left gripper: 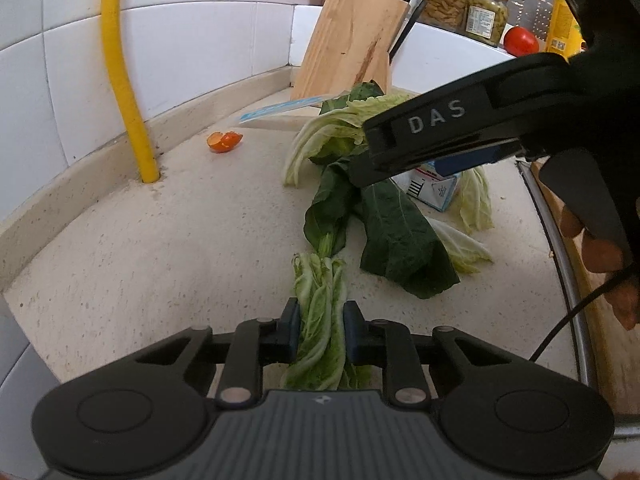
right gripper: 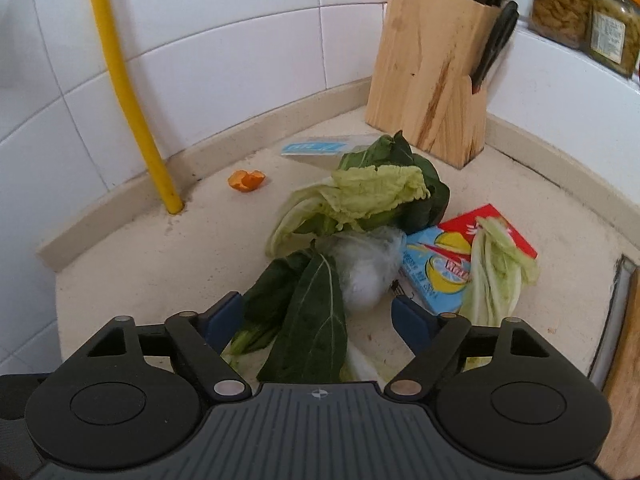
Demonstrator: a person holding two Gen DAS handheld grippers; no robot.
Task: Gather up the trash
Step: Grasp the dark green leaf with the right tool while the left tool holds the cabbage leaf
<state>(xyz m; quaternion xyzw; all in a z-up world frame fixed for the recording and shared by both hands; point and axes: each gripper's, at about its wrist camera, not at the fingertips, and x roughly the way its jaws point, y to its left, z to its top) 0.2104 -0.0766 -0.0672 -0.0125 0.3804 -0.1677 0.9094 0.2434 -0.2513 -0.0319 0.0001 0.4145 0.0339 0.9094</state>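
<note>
Left gripper pinches a pale green cabbage leaf between its fingers, low over the speckled beige table. Right gripper hangs with fingers spread wide over a dark green leaf — nothing gripped. Behind it sit crumpled clear plastic, a blue and red carton and a scrap of orange peel near the yellow pipe.

A cabbage leaf lies between the left gripper fingers; ahead are more leaves, and the knife block stands behind them.
</note>
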